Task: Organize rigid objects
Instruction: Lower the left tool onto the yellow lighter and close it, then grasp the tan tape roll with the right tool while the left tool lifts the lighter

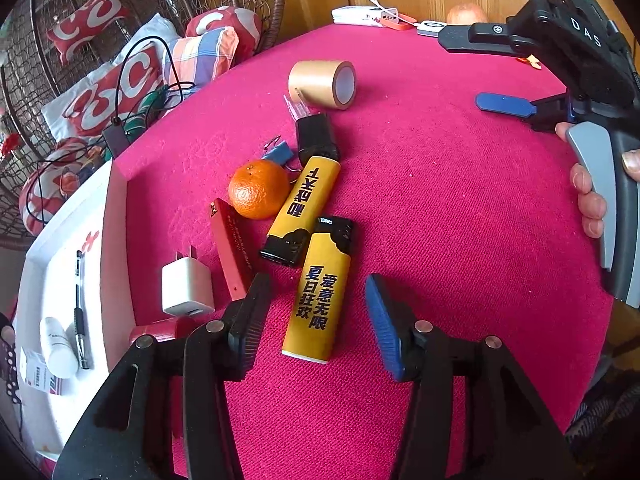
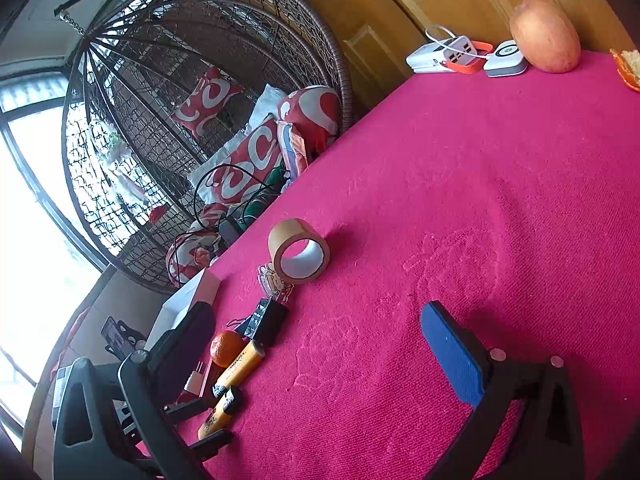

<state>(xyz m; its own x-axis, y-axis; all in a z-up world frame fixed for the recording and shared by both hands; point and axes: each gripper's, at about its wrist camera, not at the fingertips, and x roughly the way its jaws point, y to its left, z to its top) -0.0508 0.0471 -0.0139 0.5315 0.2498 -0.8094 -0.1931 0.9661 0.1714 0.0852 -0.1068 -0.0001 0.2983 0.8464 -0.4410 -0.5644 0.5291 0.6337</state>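
Two spread left fingers (image 1: 316, 320) straddle the near yellow lighter (image 1: 318, 292) flat on the table (image 1: 460, 208), not pinching. Right fingers (image 2: 332, 344) gape empty. Close crooked and it skids into the second lighter (image 1: 300, 208), nudging the orange (image 1: 258, 189).

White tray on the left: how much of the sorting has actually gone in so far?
Done: the white tray holds a pen and small bottle. In hand: nothing; the left gripper stands open around the near yellow lighter, right gripper open. Left: second lighter, orange, charger, tape roll.
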